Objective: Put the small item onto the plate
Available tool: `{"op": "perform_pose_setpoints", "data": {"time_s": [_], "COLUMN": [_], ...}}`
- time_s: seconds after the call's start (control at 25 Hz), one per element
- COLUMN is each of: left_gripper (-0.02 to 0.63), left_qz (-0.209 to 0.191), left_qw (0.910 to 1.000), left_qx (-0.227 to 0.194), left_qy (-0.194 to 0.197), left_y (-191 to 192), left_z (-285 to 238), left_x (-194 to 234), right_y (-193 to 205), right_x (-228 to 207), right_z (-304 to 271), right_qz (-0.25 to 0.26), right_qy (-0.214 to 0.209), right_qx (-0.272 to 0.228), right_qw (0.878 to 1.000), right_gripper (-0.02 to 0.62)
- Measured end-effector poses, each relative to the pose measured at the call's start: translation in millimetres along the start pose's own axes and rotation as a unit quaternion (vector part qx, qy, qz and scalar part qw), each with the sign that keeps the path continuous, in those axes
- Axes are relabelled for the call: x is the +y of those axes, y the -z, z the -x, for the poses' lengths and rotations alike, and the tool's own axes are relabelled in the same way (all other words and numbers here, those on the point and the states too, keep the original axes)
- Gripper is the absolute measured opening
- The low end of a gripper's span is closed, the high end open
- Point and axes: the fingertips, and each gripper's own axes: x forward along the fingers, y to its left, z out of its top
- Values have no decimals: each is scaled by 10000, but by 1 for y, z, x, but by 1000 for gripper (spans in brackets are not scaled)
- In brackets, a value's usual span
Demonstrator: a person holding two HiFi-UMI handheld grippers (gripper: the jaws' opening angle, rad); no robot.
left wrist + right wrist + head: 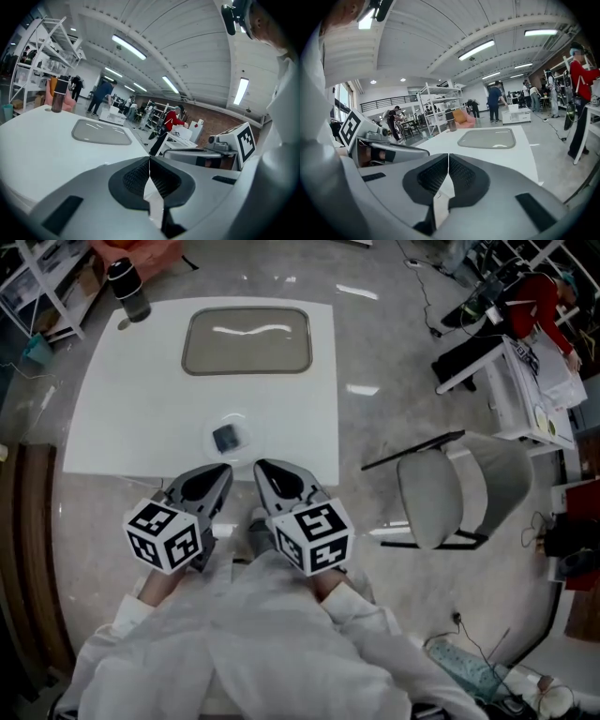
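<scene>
Sleeved arms hold both tools closest – the left tool (223, 471) and right tool (262, 467) each have jaws pressed together on nothing, at the bench's (122, 409) near edge. Just ahead, the small dark item (226, 438) lies on a round clear plate (210, 439) – grey tray (247, 340) beyond, bottle (128, 289) at the far-left corner.

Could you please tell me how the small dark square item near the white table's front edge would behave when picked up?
The small dark square item looks flat and blocky, so it probably won't roll. It is tiny beside the grey rounded-rectangle plate, so likely light and easily nudged. Its stiffness cannot be judged here.
</scene>
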Motion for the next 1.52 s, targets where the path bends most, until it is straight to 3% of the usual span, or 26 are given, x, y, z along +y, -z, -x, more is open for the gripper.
{"op": "perform_pose_setpoints", "data": {"time_s": [0.44, 0.72, 1.04, 1.52], "left_gripper": [11, 11, 11, 11], "left_qz": [200, 455, 563, 910], "left_qw": [9992, 9974, 9961, 9940], "left_qx": [12, 65, 139, 474], "left_qy": [-353, -559, -671, -384], "left_y": [-21, -14, -20, -19], "left_z": [-62, -62, -59, -55], "left_x": [41, 61, 84, 106], "right_y": [-18, -7, -19, -15], "right_x": [-72, -77, -86, -81], "right_z": [-43, -56, -72, -96], "right_qz": [-32, -102, -244, -580], "right_qy": [-110, -232, -37, 2], "right_qx": [148, 344, 230, 470], "right_qw": [9998, 9991, 9994, 9972], "right_gripper": [15, 15, 15, 15]}}
